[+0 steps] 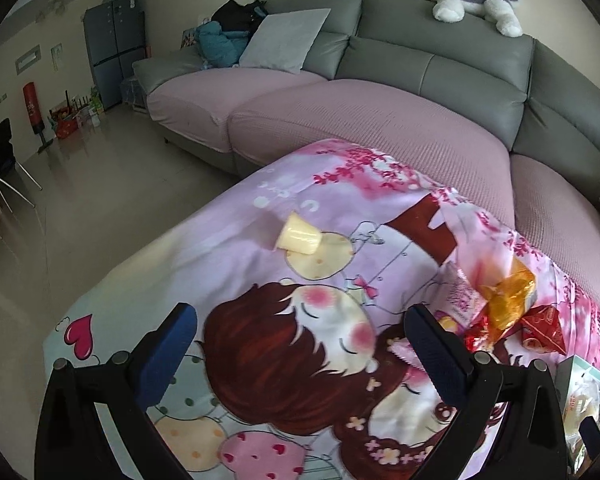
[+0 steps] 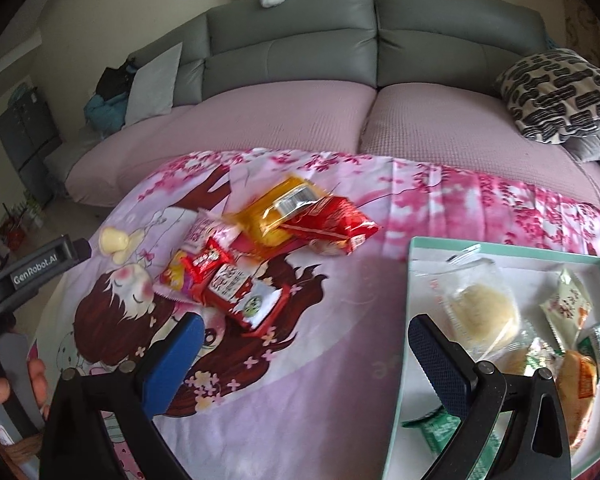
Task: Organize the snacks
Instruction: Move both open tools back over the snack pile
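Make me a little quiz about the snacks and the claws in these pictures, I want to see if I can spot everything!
1. True or false: the left claw is squeezing a snack.
2. Where does the clear-wrapped round pastry lie? A) in the mint-rimmed tray B) on the sofa C) on the floor
3. Fill in: the pale yellow jelly cup lies apart from the snack pile, tipped on its ____.

Key
1. False: both claws, the right claw too, are open and empty.
2. A
3. side
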Tool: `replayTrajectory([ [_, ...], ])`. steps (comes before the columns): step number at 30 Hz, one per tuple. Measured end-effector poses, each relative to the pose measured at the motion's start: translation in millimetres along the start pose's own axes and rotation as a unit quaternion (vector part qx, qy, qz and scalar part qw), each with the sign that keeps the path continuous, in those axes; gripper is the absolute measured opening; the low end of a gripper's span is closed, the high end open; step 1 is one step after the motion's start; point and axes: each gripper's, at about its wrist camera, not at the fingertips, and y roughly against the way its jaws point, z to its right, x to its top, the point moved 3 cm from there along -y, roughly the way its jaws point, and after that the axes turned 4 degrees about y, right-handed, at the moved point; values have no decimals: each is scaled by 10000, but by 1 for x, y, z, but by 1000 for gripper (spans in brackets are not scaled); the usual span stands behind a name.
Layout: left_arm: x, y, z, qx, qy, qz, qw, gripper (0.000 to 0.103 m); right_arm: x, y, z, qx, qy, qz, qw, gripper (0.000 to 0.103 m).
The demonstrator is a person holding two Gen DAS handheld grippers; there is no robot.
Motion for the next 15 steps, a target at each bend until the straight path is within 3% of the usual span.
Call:
replayTrajectory([
  [8,1,-17,-5,-278,-120,-328,9990,103,-9,-19,-19,55,258,-226,9994,103],
  [15,1,-39,15,-884,-192,-779,9928,103,-10,-36,-40,89,602,-327,9976,103],
])
